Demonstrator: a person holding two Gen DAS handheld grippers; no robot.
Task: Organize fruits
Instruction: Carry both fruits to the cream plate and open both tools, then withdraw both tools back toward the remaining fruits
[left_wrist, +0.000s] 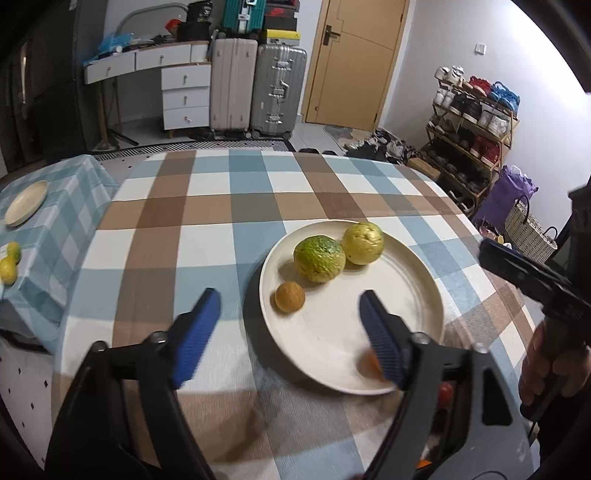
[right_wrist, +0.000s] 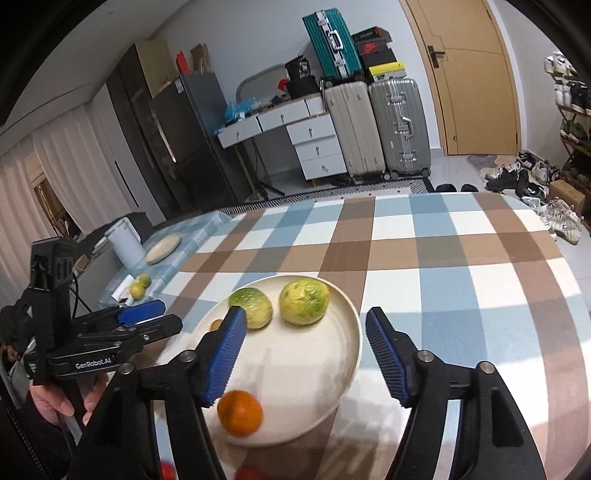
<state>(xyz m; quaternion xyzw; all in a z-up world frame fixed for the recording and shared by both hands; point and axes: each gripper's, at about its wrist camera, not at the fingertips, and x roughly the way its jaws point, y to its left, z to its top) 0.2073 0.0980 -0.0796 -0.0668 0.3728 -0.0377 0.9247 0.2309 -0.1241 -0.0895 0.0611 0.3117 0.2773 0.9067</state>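
Four fruits on the cream plate (left_wrist: 406, 295) so far; from the left wrist view the left gripper (left_wrist: 288, 328) is spread wide with nothing between its fingers, one pad over the checked cloth, the other over the plate; the orange fruit (left_wrist: 367, 365) sits blurry right against that pad near the front rim, with the small brown fruit (left_wrist: 290, 297), green fruit (left_wrist: 319, 258) and yellow fruit (left_wrist: 362, 243) further back. Right wrist view: the right gripper (right_wrist: 306, 354) is also gaping and empty, and the orange sits just below its left pad, so the right looks nearer to me; only this view shows blurry red things (right_wrist: 247, 472) at the bottom edge off the plate, probably next up.
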